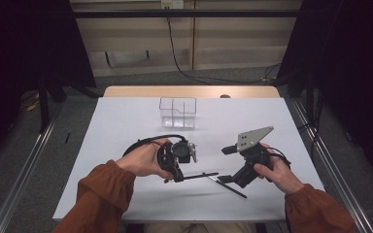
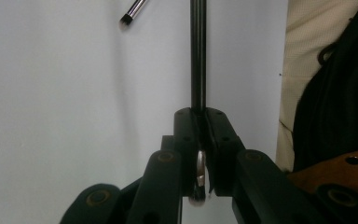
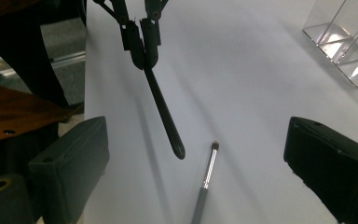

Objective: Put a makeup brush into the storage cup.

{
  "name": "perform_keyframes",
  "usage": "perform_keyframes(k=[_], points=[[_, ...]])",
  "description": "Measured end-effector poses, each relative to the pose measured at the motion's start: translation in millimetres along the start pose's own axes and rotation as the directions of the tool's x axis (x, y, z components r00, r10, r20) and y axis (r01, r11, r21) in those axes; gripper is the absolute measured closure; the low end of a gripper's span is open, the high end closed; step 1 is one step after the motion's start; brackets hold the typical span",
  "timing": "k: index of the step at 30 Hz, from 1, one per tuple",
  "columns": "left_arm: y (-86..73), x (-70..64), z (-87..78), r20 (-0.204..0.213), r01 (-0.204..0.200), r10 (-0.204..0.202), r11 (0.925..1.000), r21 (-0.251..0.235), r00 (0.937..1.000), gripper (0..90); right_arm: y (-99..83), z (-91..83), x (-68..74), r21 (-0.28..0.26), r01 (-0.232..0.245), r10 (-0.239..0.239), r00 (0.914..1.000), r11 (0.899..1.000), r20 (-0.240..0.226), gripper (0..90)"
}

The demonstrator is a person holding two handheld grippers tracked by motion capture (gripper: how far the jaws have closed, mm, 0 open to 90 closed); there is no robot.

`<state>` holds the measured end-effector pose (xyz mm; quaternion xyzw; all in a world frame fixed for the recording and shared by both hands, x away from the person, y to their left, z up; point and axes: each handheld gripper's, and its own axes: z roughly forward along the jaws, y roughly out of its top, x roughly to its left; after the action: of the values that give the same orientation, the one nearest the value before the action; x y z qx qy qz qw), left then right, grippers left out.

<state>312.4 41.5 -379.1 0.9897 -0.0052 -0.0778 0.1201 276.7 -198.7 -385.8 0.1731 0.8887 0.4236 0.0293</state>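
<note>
White tabletop [image 1: 126, 121], dark curtained surroundings

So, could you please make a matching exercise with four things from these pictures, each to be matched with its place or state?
Things:
1. left gripper
2. right gripper
3. small brush with a metal ferrule
4. clear divided box

Places or states:
A. stands at the far middle of the white table
B. lies flat on the table, not held
C. fingers wide open, holding nothing
D. fingers shut on the long black stick

Right pairs: 1-D, 2-C, 3-B, 4-A
</note>
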Motion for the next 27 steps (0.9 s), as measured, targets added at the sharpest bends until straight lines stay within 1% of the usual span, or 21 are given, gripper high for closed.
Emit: perform_keyframes(k=[1, 2, 3, 4, 6, 8, 9, 10, 12, 13, 15, 16, 17, 18, 19, 20, 21, 22, 24, 26, 27], points=[[0.0, -0.4, 0.8, 0.0, 0.005, -0.005, 1.0, 0.002, 1.0, 84.1, 2.7, 1.0, 0.0, 0.025, 0.003, -0.003, 0.9999, 1.0, -0.014, 5.4], [0.3, 0.1, 0.7, 0.001, 0.0, 0.0, 0.9999, 0.012, 1.0, 84.1, 5.1, 2.0, -0.1, 0.042, 0.006, -0.005, 0.9996, 0.999, -0.026, 4.6], [0.3, 0.4, 0.4, 0.011, 0.003, -0.003, 1.0, 0.01, 0.9999, 84.1, 7.3, 2.8, -0.1, 0.057, 0.006, -0.004, 0.9993, 0.998, -0.037, 4.6], [0.1, 0.1, 0.7, -0.003, 0.0, 0.0, 1.0, -0.001, 1.0, 84.1, 9.3, 3.6, -0.4, 0.067, 0.007, -0.004, 0.9992, 0.998, -0.041, 4.6], [0.5, 0.4, 0.2, 0.0, -0.003, 0.003, 1.0, 0.005, 1.0, 84.1, 13.1, 4.3, -2.0, 0.098, 0.004, 0.002, 0.9983, 0.995, -0.058, 4.1], [0.7, 0.4, 0.7, 0.0, -0.002, 0.002, 0.9999, 0.013, 1.0, 84.1, 16.4, 5.2, -4.1, 0.121, 0.011, -0.002, 0.9977, 0.993, -0.068, 4.4], [0.9, 0.7, 0.5, 0.001, -0.006, 0.006, 0.9999, 0.015, 1.0, 84.1, 18.2, 5.4, -4.9, 0.142, 0.011, -0.001, 0.9973, 0.99, -0.073, 4.1], [0.9, 0.5, 0.6, -0.003, -0.006, 0.006, 1.0, 0.007, 1.0, 84.1, 19.7, 6.1, -6.0, 0.159, 0.019, -0.007, 0.997, 0.987, -0.077, 3.5], [1.2, 0.5, -0.9, -0.003, -0.008, 0.008, 0.9999, 0.01, 1.0, 84.1, 22.0, 8.1, -7.1, 0.193, 0.037, -0.021, 0.9962, 0.981, -0.085, 3.6], [1.1, 0.3, -1.6, -0.006, -0.004, 0.004, 1.0, 0.0, 1.0, 84.1, 23.0, 9.1, -7.6, 0.205, 0.041, -0.023, 0.9958, 0.978, -0.088, 4.3], [1.2, 0.6, -3.1, -0.007, -0.007, 0.007, 1.0, 0.004, 0.9999, 84.1, 24.3, 10.9, -8.9, 0.22, 0.057, -0.031, 0.9928, 0.974, -0.116, 4.2], [0.9, 0.0, -2.4, -0.009, 0.0, 0.0, 1.0, 0.001, 1.0, 84.1, 24.9, 11.6, -9.6, 0.225, 0.059, -0.031, 0.9913, 0.973, -0.128, 4.5], [0.9, 0.1, -2.4, -0.007, -0.003, 0.003, 1.0, 0.004, 1.0, 84.1, 25.6, 12.5, -10.4, 0.236, 0.062, -0.031, 0.9905, 0.97, -0.134, 4.4], [0.8, -0.5, -2.4, -0.008, 0.003, -0.003, 1.0, 0.0, 1.0, 84.1, 26.4, 13.2, -10.7, 0.248, 0.06, -0.027, 0.9902, 0.967, -0.137, 4.4], [0.8, -0.5, -2.5, -0.009, 0.003, -0.003, 1.0, 0.0, 1.0, 84.1, 27.2, 14.2, -11.4, 0.258, 0.065, -0.031, 0.9905, 0.964, -0.134, 4.8], [0.9, -0.6, -2.7, -0.007, 0.002, -0.002, 1.0, 0.001, 1.0, 84.1, 28.2, 15.0, -11.1, 0.276, 0.067, -0.031, 0.9909, 0.959, -0.131, 5.9], [1.0, -0.8, -2.6, -0.007, 0.002, -0.002, 1.0, 0.003, 1.0, 84.1, 29.0, 16.1, -11.3, 0.286, 0.081, -0.046, 0.9907, 0.955, -0.128, 6.0], [1.4, -0.3, -2.8, -0.006, -0.008, 0.008, 0.9999, 0.012, 1.0, 84.1, 29.8, 17.5, -10.8, 0.304, 0.078, -0.04, 0.9909, 0.949, -0.128, 5.2], [1.7, -1.0, -2.0, -0.007, 0.001, -0.001, 1.0, 0.006, 1.0, 84.1, 31.3, 20.5, -10.9, 0.346, 0.083, -0.038, 0.9902, 0.934, -0.135, 6.6], [2.6, -0.1, -2.2, -0.004, -0.013, 0.013, 0.9998, 0.016, 0.9999, 84.1, 33.0, 23.1, -11.0, 0.377, 0.081, -0.031, 0.9901, 0.923, -0.137, 8.1], [2.6, -1.2, -1.2, -0.004, 0.0, 0.0, 1.0, 0.006, 1.0, 84.1, 33.9, 24.1, -11.4, 0.393, 0.082, -0.028, 0.9896, 0.916, -0.141, 9.2]])
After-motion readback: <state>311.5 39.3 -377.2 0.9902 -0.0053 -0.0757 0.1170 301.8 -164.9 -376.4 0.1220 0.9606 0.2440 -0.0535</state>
